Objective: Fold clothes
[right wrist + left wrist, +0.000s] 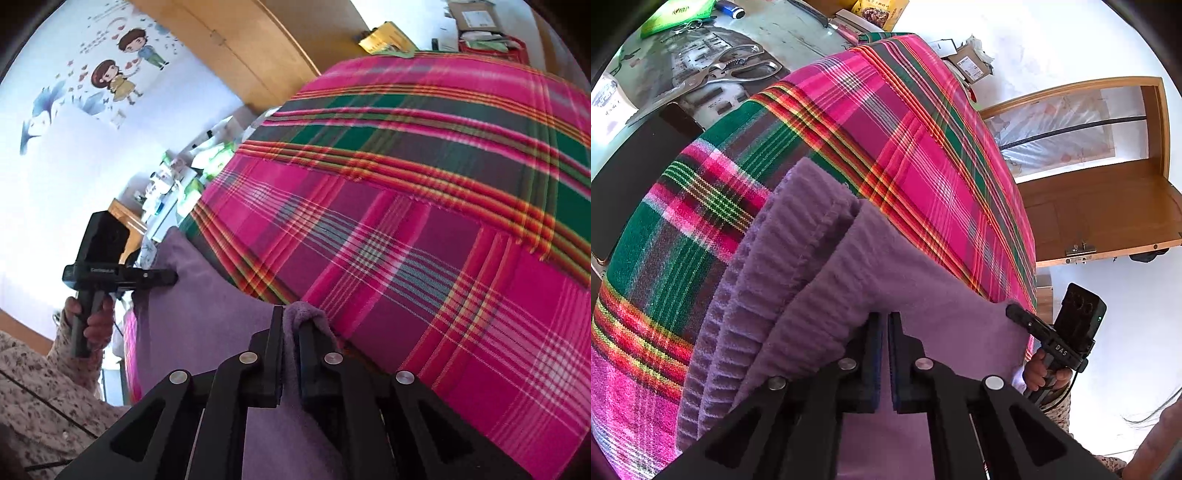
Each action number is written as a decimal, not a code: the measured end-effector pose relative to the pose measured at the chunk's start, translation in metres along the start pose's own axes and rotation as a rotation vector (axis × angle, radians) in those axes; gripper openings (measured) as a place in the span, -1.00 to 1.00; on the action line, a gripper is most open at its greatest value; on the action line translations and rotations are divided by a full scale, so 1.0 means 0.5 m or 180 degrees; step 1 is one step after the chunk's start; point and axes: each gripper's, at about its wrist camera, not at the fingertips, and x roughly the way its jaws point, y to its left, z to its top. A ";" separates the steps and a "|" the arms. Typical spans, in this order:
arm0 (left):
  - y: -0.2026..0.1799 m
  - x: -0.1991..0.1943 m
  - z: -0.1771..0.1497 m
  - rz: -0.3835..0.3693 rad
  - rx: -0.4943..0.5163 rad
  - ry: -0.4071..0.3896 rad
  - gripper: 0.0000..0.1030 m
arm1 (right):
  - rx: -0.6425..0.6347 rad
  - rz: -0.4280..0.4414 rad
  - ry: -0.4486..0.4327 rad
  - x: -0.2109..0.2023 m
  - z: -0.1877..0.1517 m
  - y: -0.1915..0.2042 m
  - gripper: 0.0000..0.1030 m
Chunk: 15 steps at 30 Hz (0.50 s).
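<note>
The white letters "DAS" stand on the black bar of the right gripper (1012, 312), seen at four o'clock in the left wrist view. The black body of the left gripper (173, 277), at nine o'clock in the right wrist view, carries a short white word too blurred to read. Print on the green packet (677, 14) at eleven o'clock and the brown cardboard box (971, 64) at one o'clock is too small to read.

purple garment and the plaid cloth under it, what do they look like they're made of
Purple garment: looks like a soft knit, maybe wool or acrylic, going by the ribbed rows along its edge and the fuzzy matte nap. Plaid cloth: a flat woven fabric, cotton or a blend by its look, with thread lines visible in the pink, green and orange checks, a matte surface and a stitched seam.
</note>
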 end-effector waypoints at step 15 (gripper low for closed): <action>-0.022 -0.002 0.002 0.0153 0.0084 -0.0013 -0.91 | 0.0421 -0.0584 -0.0290 -0.116 -0.036 -0.066 -0.58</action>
